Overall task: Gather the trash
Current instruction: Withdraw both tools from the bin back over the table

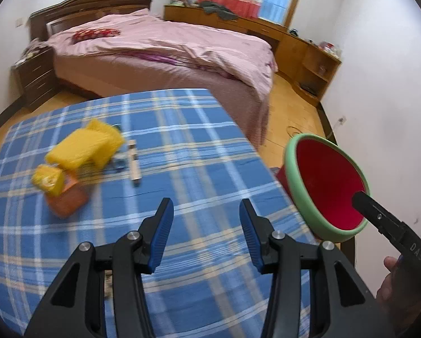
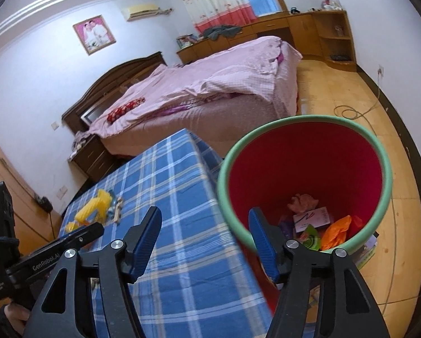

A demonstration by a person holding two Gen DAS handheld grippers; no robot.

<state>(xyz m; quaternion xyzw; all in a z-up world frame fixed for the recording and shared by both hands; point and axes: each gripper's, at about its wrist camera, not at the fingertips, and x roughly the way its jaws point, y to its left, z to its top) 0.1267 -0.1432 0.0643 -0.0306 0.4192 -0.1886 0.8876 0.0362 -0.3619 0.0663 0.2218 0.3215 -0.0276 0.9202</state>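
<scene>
A red bin with a green rim (image 2: 306, 180) stands beside the table's right edge; it also shows in the left wrist view (image 1: 326, 188). Inside lie several wrappers, among them an orange bag (image 2: 337, 232) and a white card (image 2: 311, 217). My right gripper (image 2: 205, 225) is open and empty, its right finger over the bin's rim. My left gripper (image 1: 206, 217) is open and empty above the blue plaid table (image 1: 182, 169). On the table's left lie yellow packets (image 1: 84, 146), an orange wrapper (image 1: 67, 200) and a pale stick-like item (image 1: 134, 160).
A pink-covered bed (image 1: 168, 45) stands behind the table, with a dark nightstand (image 1: 36, 76) to its left. Wooden cabinets (image 1: 309, 53) line the far wall. A cable (image 2: 359, 109) lies on the wooden floor.
</scene>
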